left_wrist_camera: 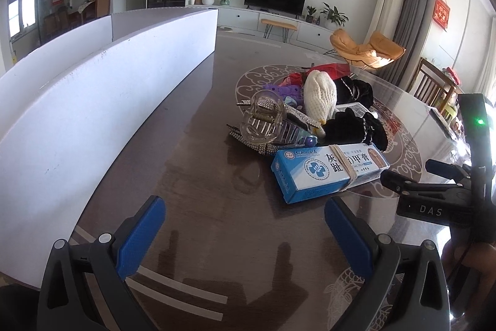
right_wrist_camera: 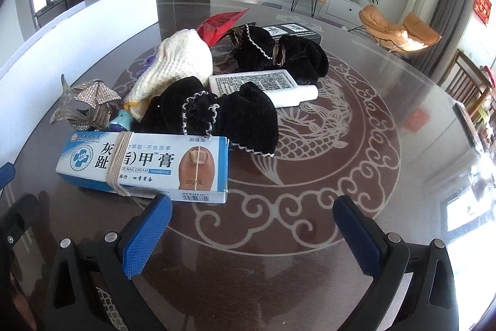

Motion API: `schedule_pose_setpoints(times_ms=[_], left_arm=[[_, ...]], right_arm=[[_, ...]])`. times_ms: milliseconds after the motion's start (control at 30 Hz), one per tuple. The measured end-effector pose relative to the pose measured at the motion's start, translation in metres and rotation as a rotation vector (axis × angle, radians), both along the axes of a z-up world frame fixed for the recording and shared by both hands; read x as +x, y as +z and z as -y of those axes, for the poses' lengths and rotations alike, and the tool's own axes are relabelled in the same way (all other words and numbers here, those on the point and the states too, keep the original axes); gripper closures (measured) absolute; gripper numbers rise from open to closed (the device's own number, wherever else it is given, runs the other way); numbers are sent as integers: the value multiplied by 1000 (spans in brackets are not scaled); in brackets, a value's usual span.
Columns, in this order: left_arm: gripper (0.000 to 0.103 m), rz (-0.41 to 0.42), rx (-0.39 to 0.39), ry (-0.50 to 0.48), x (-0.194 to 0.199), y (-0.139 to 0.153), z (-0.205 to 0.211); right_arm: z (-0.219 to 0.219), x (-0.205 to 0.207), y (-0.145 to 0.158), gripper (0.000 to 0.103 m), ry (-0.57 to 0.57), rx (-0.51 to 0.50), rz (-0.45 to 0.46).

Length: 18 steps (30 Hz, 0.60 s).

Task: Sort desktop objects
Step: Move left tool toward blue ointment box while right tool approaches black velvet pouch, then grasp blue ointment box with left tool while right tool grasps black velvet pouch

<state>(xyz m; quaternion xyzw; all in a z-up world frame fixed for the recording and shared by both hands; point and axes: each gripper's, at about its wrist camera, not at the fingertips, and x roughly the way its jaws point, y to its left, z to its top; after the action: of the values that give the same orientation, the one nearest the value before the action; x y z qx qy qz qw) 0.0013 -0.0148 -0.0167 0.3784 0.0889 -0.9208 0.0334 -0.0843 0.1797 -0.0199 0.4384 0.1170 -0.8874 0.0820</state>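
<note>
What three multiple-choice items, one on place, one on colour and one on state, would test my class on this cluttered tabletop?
1. Where does the nail cream box lie?
A. at the near edge of the pile
B. on the white board
C. under the black box

2. What colour is the knitted glove?
A. red
B. cream
C. purple

3. How do both claws stand?
A. shut on the box
B. shut on nothing
C. open, holding nothing

Key: 1 A, the box sits nearest both cameras, in front of the black velvet scrunchie. 2 B, its knit is cream in both views. 3 C, the left claw and right claw show wide gaps with only table between.
</note>
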Motion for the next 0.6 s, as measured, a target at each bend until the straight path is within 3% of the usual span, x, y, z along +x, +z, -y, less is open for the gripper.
schedule_pose_setpoints(times_ms=[200, 300, 367, 500, 600], left_arm=[[0, -2, -28, -18, 1, 0, -6], [0, -4, -19, -9, 2, 1, -3], [0, 0, -7, 2, 1, 0, 2], [0, 6, 21, 27, 2, -1, 8], [0, 2, 40, 33, 2, -1, 10]], right_arm=[[-38, -27, -3, 0, -150, 29, -6], [-35, -38, -7, 0, -138, 10, 4], [-19, -36, -7, 0, -53, -24, 21], [17, -2, -8, 0, 273, -155, 84], [21, 21, -9, 0, 335, -140, 69]])
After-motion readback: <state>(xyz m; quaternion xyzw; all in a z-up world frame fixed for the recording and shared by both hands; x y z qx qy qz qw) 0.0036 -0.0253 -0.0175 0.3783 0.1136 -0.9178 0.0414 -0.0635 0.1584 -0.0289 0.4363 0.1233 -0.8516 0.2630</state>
